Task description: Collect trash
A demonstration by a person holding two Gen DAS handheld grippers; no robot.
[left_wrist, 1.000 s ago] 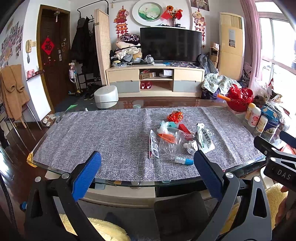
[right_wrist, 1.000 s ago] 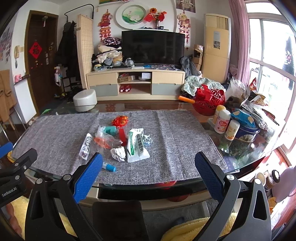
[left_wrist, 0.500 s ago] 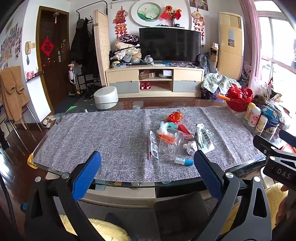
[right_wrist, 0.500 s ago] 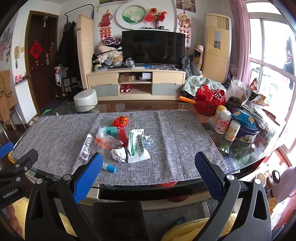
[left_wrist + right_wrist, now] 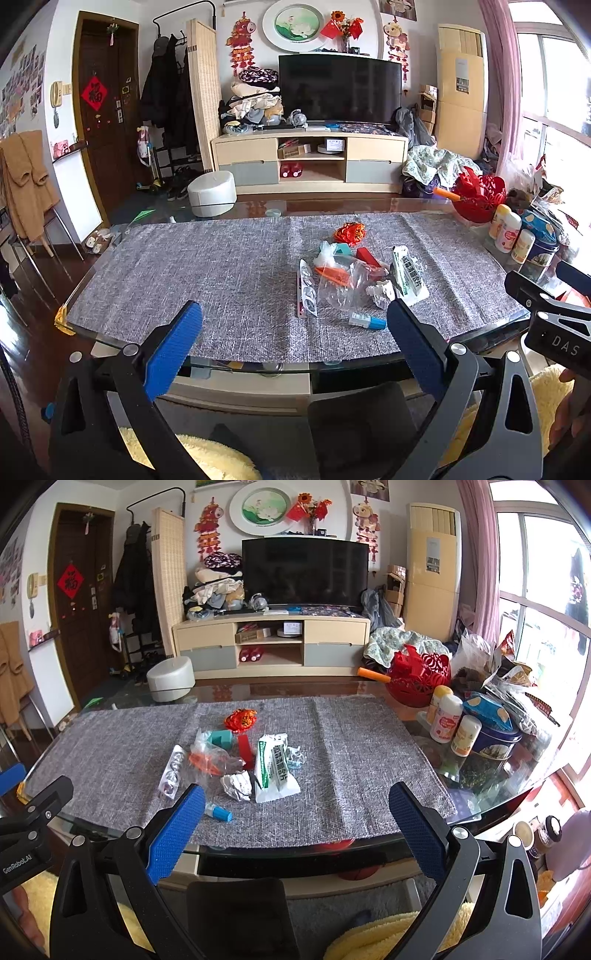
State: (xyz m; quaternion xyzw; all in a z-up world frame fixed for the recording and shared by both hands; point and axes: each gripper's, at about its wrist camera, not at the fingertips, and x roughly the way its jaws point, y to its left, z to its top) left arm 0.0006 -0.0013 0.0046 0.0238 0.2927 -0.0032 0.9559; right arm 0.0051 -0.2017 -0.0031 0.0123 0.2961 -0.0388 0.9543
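A pile of trash lies on the grey table mat (image 5: 221, 280): a clear plastic bag (image 5: 347, 284), a white and green wrapper (image 5: 408, 277), a crumpled paper (image 5: 378, 290), a blister strip (image 5: 306, 291), a small blue-capped tube (image 5: 367, 322) and a red-orange crumpled wrapper (image 5: 349, 233). The pile also shows in the right wrist view, with the wrapper (image 5: 275, 768), the tube (image 5: 218, 811) and the blister strip (image 5: 173, 771). My left gripper (image 5: 293, 341) is open and empty, held short of the table's near edge. My right gripper (image 5: 297, 821) is open and empty, likewise before the near edge.
A red basket (image 5: 419, 681), several bottles (image 5: 447, 723), a blue tin (image 5: 495, 738) and snack bags stand at the table's right end. A TV cabinet (image 5: 271, 646) stands behind the table, and a white round stool (image 5: 170, 678) on the floor. Yellow fluffy cushions lie below the grippers.
Both views have shifted very slightly; the trash lies as before and both grippers stay open.
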